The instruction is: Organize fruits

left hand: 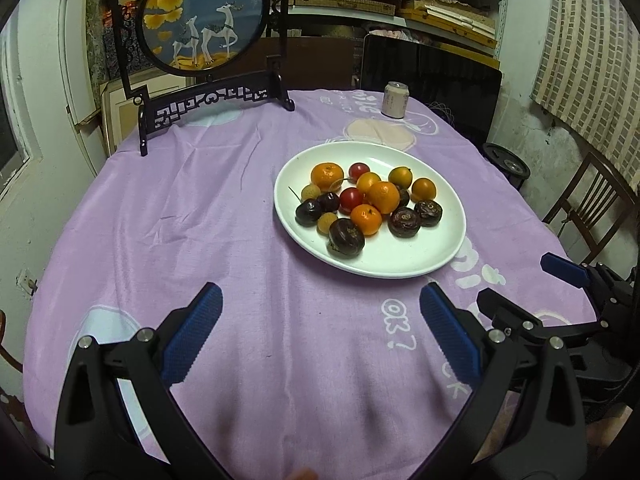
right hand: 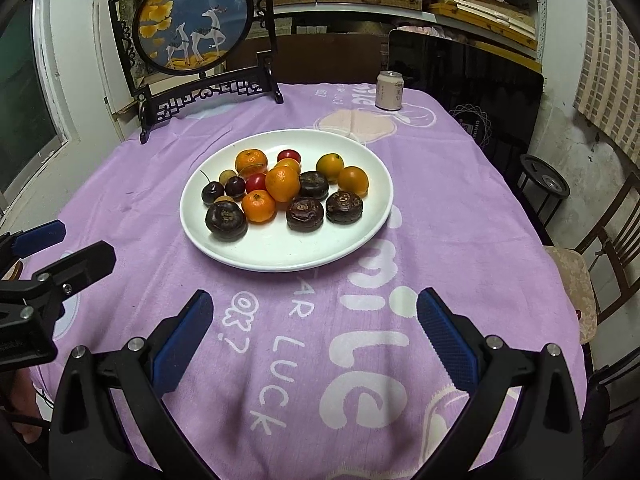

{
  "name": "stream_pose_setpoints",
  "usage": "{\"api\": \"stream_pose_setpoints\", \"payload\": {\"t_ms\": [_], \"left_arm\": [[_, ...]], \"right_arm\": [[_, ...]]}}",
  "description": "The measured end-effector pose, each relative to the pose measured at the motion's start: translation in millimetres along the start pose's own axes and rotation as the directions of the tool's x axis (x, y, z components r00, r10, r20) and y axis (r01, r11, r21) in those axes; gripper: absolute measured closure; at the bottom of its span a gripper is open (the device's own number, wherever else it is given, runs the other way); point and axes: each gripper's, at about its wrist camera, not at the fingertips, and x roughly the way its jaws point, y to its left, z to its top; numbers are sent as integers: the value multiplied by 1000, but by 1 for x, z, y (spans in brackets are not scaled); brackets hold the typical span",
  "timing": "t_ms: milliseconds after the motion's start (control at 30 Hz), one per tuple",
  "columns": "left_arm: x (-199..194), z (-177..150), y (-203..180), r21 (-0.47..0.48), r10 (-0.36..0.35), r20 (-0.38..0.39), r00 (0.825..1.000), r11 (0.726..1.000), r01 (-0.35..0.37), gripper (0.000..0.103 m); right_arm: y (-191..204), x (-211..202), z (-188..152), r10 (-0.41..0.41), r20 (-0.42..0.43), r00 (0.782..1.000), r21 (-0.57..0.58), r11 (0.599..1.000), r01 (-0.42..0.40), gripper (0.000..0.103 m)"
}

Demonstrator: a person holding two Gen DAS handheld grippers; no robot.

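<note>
A white oval plate (left hand: 400,256) (right hand: 280,252) sits on the purple tablecloth and holds mixed fruit: orange tangerines (left hand: 383,197) (right hand: 282,183), dark brown water chestnuts (left hand: 346,237) (right hand: 226,221), red cherry tomatoes (left hand: 351,199) (right hand: 256,182), dark cherries (left hand: 308,212) and small pale longans (left hand: 311,192). My left gripper (left hand: 320,300) is open and empty, short of the plate's near left side. My right gripper (right hand: 314,300) is open and empty, just short of the plate's near edge. Each gripper shows at the edge of the other's view.
A pale drink can (left hand: 395,99) (right hand: 389,90) stands at the table's far edge. A black-framed round deer screen (left hand: 202,16) (right hand: 194,20) stands at the far left. A dark panel (right hand: 472,92) and wooden chairs (right hand: 608,248) are off the table's right side.
</note>
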Motion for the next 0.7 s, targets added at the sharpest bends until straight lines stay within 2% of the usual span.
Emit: {"api": "stream_pose_setpoints", "payload": {"t_ms": [700], "left_arm": [[-1,2,7,-20,-1,7,1000,1000,1,2]], "right_arm": [[0,0,-1,0,-8,1000,13,1000,1,1]]}}
